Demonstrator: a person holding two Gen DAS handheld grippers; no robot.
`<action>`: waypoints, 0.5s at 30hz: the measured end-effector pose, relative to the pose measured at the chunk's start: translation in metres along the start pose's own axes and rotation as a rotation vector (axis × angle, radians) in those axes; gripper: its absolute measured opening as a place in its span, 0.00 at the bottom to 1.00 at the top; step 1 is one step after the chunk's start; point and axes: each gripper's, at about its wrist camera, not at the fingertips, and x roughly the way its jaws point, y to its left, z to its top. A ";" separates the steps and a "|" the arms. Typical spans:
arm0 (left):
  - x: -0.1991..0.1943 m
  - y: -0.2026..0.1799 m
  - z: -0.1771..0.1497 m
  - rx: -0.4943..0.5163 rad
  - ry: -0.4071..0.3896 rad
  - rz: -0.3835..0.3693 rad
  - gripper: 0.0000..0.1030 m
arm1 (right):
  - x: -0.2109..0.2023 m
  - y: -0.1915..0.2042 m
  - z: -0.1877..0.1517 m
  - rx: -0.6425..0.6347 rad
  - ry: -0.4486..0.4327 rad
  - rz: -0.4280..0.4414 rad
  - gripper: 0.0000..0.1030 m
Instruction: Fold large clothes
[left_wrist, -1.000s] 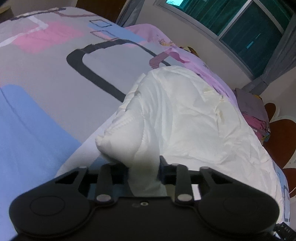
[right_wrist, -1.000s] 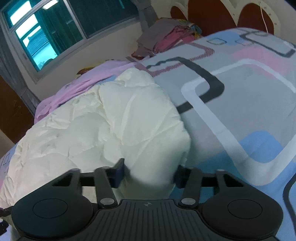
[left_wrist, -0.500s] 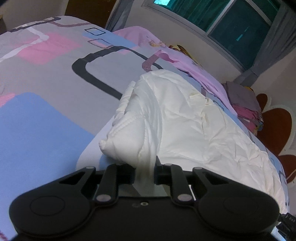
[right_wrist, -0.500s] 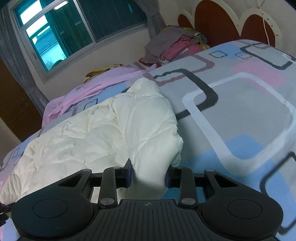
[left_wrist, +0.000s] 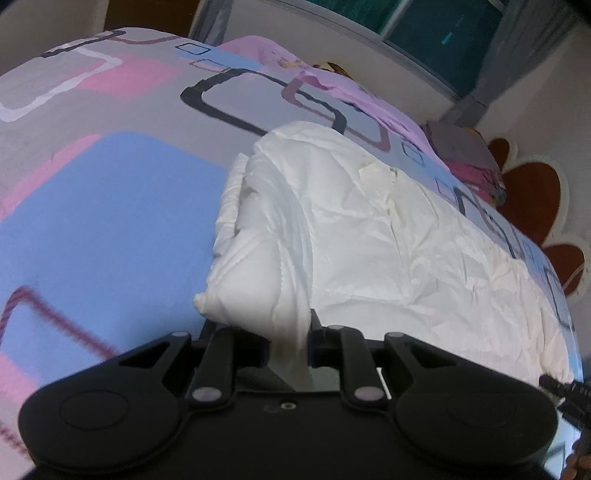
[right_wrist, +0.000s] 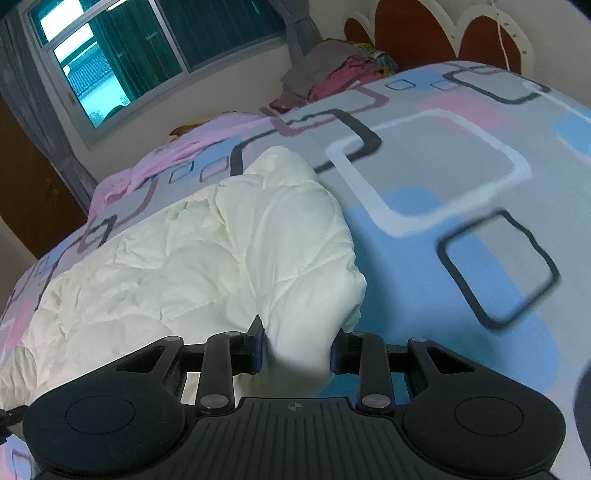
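Note:
A large white quilted garment (left_wrist: 369, 229) lies crumpled across a bed covered by a patterned sheet (left_wrist: 110, 206). My left gripper (left_wrist: 290, 343) is shut on a bunched corner of it at the bottom of the left wrist view. In the right wrist view the same white garment (right_wrist: 207, 258) spreads to the left, and my right gripper (right_wrist: 295, 350) is shut on another thick, padded corner. Both held corners are lifted slightly off the sheet (right_wrist: 443, 177). The pads themselves are mostly hidden by cloth.
A pink cloth (left_wrist: 332, 85) lies along the far bed edge under a window (right_wrist: 129, 55). A pile of grey and pink clothes (right_wrist: 332, 74) sits by the brown headboard (right_wrist: 424, 33). Bare sheet stretches left of the left gripper and right of the right gripper.
Both grippers closed tighter on the garment's corners, then pulled back across the bed, dragging the white garment away from the window side. More patterned sheet now shows beyond it.

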 end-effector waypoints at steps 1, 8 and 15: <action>-0.005 0.002 -0.006 0.005 0.003 -0.002 0.17 | -0.005 -0.001 -0.005 -0.002 0.001 -0.001 0.31; -0.038 0.022 -0.042 0.013 0.021 -0.023 0.17 | -0.039 -0.008 -0.041 0.014 0.017 -0.003 0.31; -0.037 0.035 -0.056 0.020 0.038 -0.008 0.26 | -0.048 -0.013 -0.064 -0.003 0.029 -0.021 0.36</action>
